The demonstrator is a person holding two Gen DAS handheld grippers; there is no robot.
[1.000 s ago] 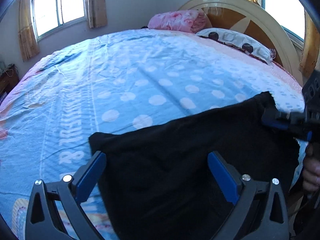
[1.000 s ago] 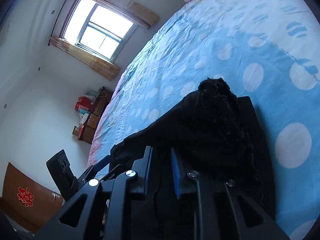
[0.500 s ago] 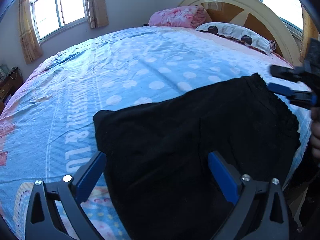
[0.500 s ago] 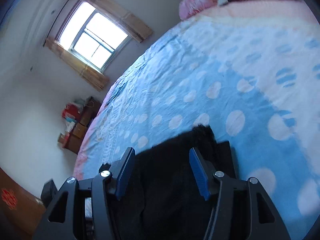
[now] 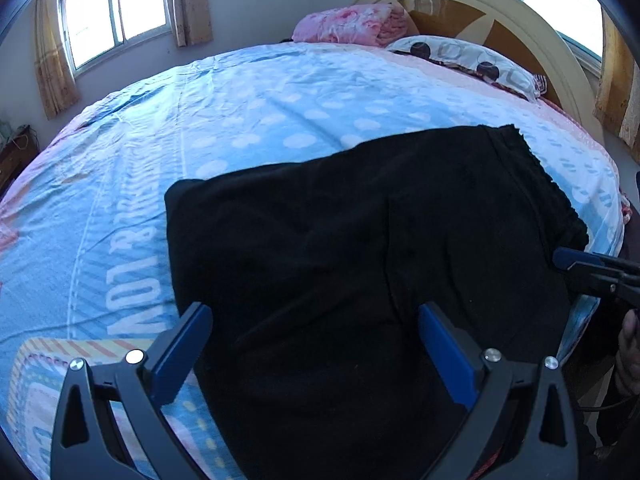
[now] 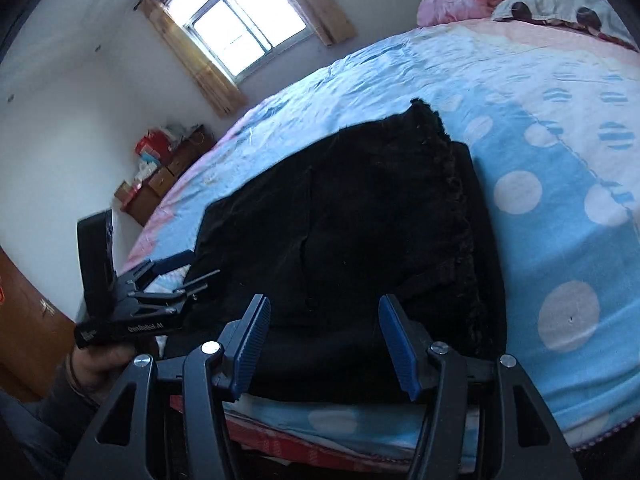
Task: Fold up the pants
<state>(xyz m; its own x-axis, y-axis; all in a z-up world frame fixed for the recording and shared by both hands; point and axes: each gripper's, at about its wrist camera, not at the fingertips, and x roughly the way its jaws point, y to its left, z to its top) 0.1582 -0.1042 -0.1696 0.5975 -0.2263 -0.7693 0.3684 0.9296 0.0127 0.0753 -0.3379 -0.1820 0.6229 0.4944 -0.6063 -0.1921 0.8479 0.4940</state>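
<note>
Black pants spread on the bed, both of our grippers standing apart with nothing in them.

We see the black pants [image 5: 360,248] lying flat on the blue dotted bedspread [image 5: 248,120], close to the near edge of the bed, their frilled waistband [image 6: 448,184] on the side toward the headboard [image 5: 492,20]. Our left gripper [image 5: 316,352] hangs over the near part of the fabric with its blue pads [image 5: 180,352] wide apart, pinching nothing. Our right gripper [image 6: 324,344] has just been opening; its jaws are apart above the near edge of the pants, with no cloth between them. From the left wrist view its tip shows at the bed's near right edge, just beside the waistband corner. A pink blanket [image 5: 352,26] and a spotted pillow [image 5: 468,60] lie at the head of the bed.
</note>
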